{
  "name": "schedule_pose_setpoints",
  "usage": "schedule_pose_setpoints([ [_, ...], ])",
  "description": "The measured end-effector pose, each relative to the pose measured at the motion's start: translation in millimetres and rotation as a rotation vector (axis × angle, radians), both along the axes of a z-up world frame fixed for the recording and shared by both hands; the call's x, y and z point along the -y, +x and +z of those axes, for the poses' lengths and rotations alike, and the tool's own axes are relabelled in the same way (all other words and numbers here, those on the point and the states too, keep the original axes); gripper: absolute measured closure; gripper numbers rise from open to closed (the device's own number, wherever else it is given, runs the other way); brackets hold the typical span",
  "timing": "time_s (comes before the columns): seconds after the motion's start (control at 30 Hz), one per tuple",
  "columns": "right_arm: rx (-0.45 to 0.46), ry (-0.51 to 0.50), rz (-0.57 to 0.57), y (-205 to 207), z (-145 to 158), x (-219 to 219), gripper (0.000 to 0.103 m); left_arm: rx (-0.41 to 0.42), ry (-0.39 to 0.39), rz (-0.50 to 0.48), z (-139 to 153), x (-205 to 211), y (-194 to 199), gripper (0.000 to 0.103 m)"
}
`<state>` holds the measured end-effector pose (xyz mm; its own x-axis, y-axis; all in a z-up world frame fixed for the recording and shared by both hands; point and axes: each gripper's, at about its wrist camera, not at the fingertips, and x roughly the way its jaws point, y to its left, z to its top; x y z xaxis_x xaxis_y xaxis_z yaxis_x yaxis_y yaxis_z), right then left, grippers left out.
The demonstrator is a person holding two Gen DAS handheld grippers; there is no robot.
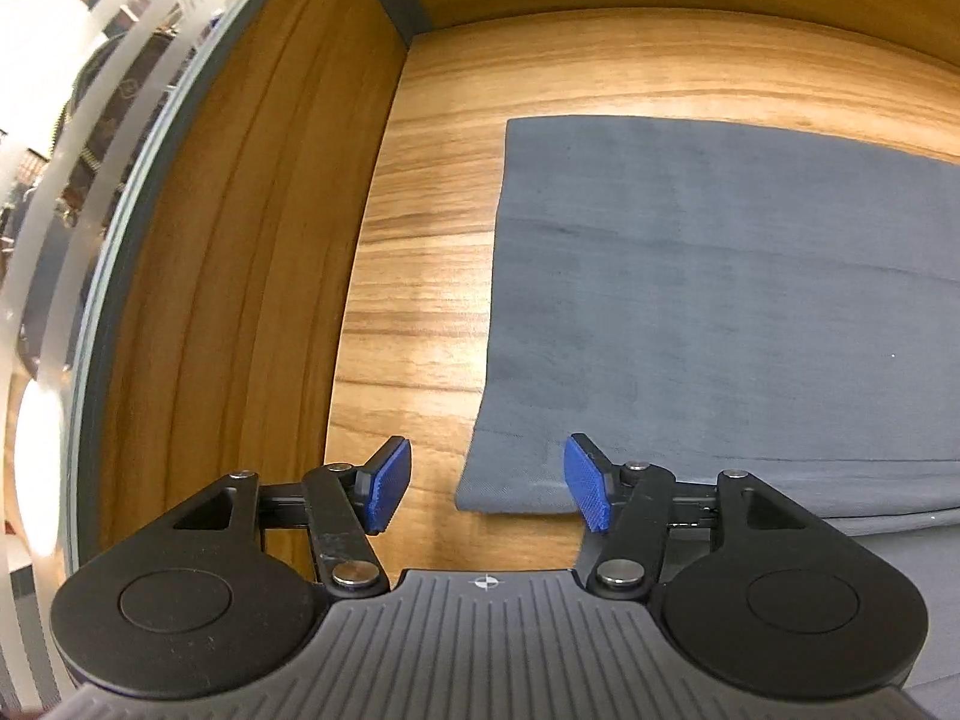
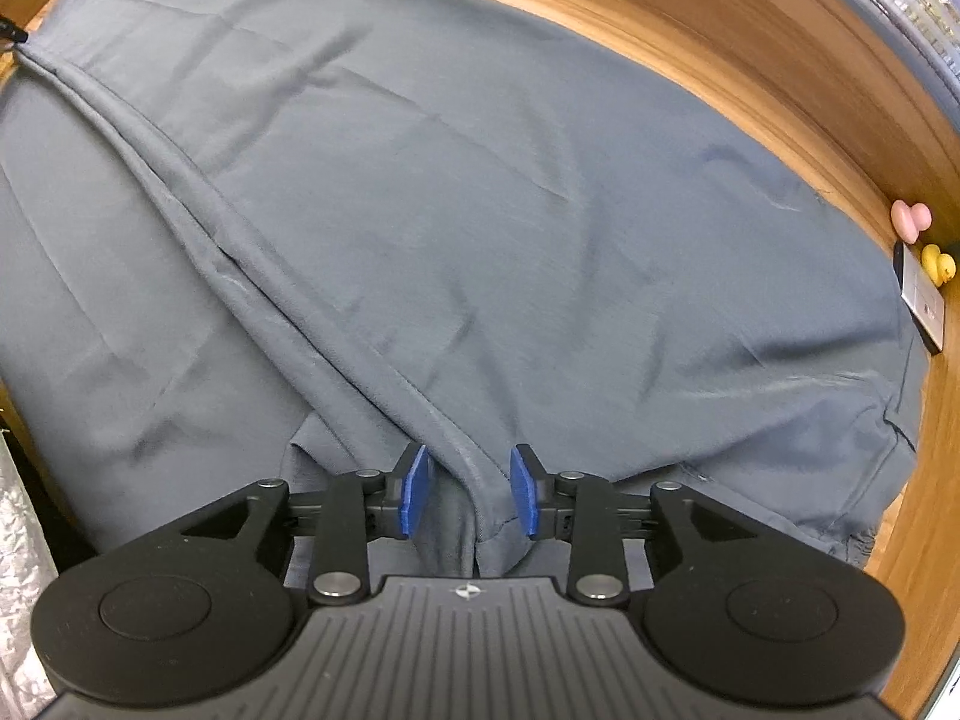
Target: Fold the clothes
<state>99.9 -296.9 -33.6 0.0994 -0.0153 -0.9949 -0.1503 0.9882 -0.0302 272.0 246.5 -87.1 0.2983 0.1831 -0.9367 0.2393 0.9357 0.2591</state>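
The grey garment (image 2: 540,210) lies spread flat on the wooden surface (image 1: 420,276), one layer folded over with a rolled edge running diagonally. It looks light, soft and limp (it will sag if lifted at one point), so corners and hems are the places to pinch. The right gripper (image 2: 469,495) straddles that rolled edge, fingers apart, not pressing. The left gripper (image 1: 486,483) hovers at the cloth's near corner, fingers wide and empty.

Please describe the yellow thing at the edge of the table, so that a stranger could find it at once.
Look at the wooden table under the grey garment, along its right edge in the right wrist view. There a small yellow duck toy sits, just below a pink toy. It is the only yellow thing.
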Motion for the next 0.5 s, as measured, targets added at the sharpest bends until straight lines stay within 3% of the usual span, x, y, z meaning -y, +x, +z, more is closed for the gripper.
schedule_pose_setpoints([
  [0.27,-0.011,-0.013,-0.02,0.3,-0.4,-5.8,0.064,-0.045,-0.09,-0.037,-8.4,-10.0,2.5,0.046],
  [0.33,-0.014,-0.014,-0.026,0.2,-1.4,-7.0,0.064,-0.05,-0.11,-0.061,-7.6,-8.6,0.2,0.056],
  [0.5,-0.026,-0.016,-0.038,0.3,-4.5,-8.9,0.063,-0.054,-0.115,-0.121,-9.0,-2.1,-2.6,0.07],
])
